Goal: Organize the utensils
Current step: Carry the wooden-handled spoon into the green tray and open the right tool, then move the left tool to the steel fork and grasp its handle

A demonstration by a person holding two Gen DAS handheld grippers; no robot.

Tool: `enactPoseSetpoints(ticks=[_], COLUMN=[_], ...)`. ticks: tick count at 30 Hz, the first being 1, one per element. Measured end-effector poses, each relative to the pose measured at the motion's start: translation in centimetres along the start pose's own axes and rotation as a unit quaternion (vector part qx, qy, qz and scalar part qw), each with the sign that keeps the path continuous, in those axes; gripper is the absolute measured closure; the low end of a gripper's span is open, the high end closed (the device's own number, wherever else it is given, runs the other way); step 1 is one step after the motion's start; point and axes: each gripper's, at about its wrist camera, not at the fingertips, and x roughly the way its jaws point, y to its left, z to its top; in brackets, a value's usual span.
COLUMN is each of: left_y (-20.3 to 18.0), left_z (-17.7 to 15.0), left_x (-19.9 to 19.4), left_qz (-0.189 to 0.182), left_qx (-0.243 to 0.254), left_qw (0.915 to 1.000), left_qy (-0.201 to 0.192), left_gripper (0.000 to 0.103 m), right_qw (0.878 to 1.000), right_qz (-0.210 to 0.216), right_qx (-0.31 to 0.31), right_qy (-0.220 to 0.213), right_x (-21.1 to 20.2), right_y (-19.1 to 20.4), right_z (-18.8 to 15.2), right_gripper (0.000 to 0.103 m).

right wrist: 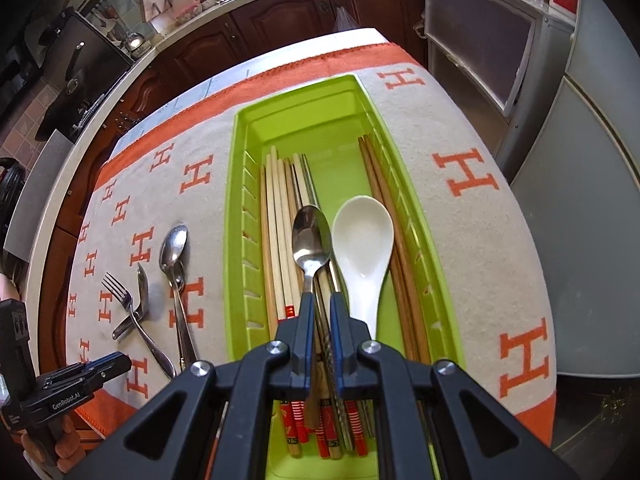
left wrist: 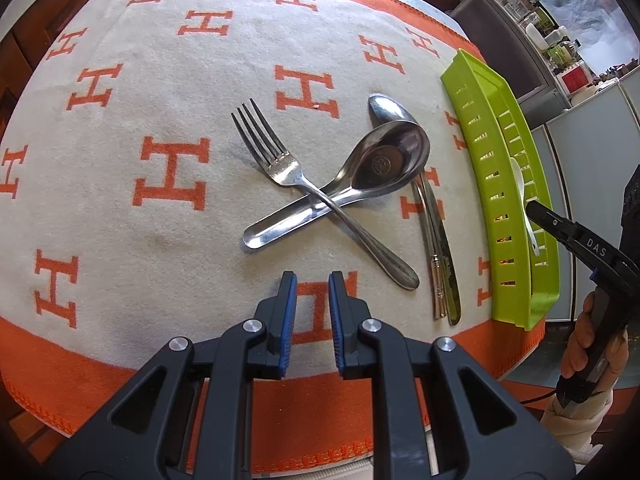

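Resting on the counter's blanket: fork (left wrist: 276,160) crossed over serving spoon (left wrist: 352,176); lifting either could drag the other. Left gripper (left wrist: 313,280) empty, parted.

Right gripper (right wrist: 319,304): parted, straddling teaspoon (right wrist: 310,248) over green tray (right wrist: 240,184); may snag chopsticks (right wrist: 280,216).

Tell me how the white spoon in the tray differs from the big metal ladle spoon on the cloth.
The white spoon is matte white; the ladle spoon is shiny steel. The white spoon lies inside the green tray beside chopsticks; the ladle spoon lies on the cloth with a fork crossing its handle. Both share a deep, wide bowl facing up.
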Motion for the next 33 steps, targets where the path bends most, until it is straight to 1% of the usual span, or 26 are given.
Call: enactPoseSetpoints(ticks=[3,6,9,15,23,25,31,33], left_y=[0.1,0.2,0.3,0.5,0.8,0.8,0.4,0.4], left_z=[0.0,0.0,0.2,0.7,1.7,1.9,2.8,3.0], left_x=[0.0,-0.1,-0.2,0.0,0.4,0.6,1.4,1.1], left_qz=[0.000,-0.004,-0.017,-0.042,-0.078,-0.080,-0.069,-0.076], left_qx=[-0.001,-0.005,-0.011,-0.027,-0.052,-0.057,-0.060,-0.063], left_qw=[1.0000,1.0000,0.9997,0.9984,0.9946,0.9941,0.9949,0.9942], left_qy=[-0.001,-0.006,-0.013,-0.026,-0.044,-0.046,-0.044,-0.044], left_gripper=[0.090,0.090,0.090,0.090,0.090,0.090,0.090,0.090], right_qw=[1.000,1.000,0.999,0.997,0.996,0.996,0.996,0.996], right_qz=[0.006,0.012,0.021,0.046,0.058,0.060,0.060,0.060], right_qx=[0.006,0.002,-0.013,-0.045,-0.058,-0.059,-0.058,-0.056], right_qy=[0.000,-0.015,-0.033,-0.050,-0.042,-0.040,-0.037,-0.039], right_x=[-0.1,-0.8,-1.8,-2.8,-2.4,-2.2,-1.8,-1.9], right_y=[-0.1,0.2,1.0,3.0,4.5,4.6,4.4,4.3], right_z=[-0.1,-0.1,-0.2,-0.3,-0.7,-0.9,-0.9,-0.9], right_gripper=[0.095,0.095,0.095,0.095,0.095,0.095,0.095,0.095])
